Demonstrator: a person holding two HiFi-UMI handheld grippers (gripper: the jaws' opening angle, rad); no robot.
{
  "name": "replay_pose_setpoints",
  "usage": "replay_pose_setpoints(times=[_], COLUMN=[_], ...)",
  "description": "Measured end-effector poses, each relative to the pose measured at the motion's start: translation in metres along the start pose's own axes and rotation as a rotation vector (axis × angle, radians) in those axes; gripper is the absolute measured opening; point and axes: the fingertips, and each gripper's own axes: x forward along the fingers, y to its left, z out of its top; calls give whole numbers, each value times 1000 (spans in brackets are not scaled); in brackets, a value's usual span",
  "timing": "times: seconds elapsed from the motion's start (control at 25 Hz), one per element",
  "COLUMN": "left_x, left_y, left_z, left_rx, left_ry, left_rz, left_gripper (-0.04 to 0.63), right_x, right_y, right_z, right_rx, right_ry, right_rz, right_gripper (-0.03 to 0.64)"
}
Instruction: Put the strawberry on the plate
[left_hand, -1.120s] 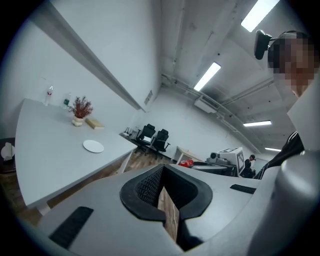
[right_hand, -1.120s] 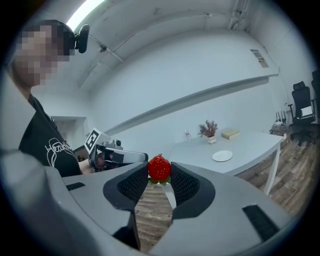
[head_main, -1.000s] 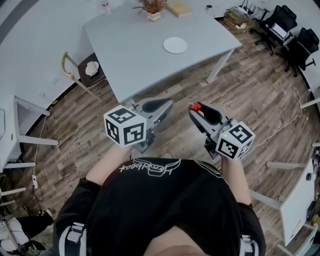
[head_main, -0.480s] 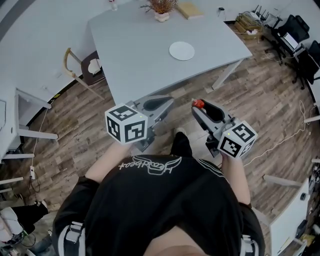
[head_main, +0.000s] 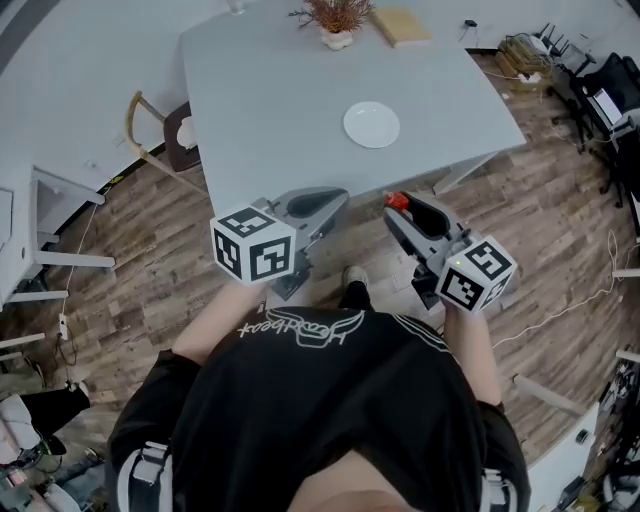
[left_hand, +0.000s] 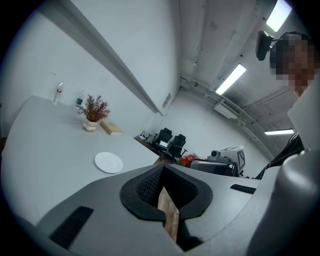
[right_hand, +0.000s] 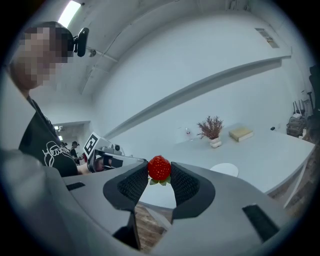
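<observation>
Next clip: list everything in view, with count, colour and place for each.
Table: one, pale grey, ahead of the person.
Plate: one, white, on the table, empty.
Potted plant: one, reddish-brown in a white pot, at the table's far edge.
Book: one, tan, beside the potted plant.
Chair: one, wooden frame, at the table's left side.
Office chairs: at least two, black, beyond the table.
Strawberry: one, red, between the right gripper's pads.
Left gripper: grey, jaws together, empty.
Right gripper: grey, shut on the strawberry.
</observation>
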Motion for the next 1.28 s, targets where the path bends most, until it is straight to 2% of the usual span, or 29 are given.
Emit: replay_pose_setpoints(times=[0.48,0.92,1.12,1.28], left_x=[62,88,93,94], left_y=[55,86,102,117], left_z=[39,45,43,44], left_rx=[-36,-77,-98,-115], left_ry=[-20,-21,-23,-31], left_rz=[52,111,146,173], left_gripper=[6,6,6,6], right_x=[37,68,83,97], right_y=[-84,-120,-132,-142], right_z=[32,38,43,48], right_rx=[5,-13,27,2], right_ry=[35,81,69,71], right_rz=[41,107,159,185], right_gripper=[133,133,133,133])
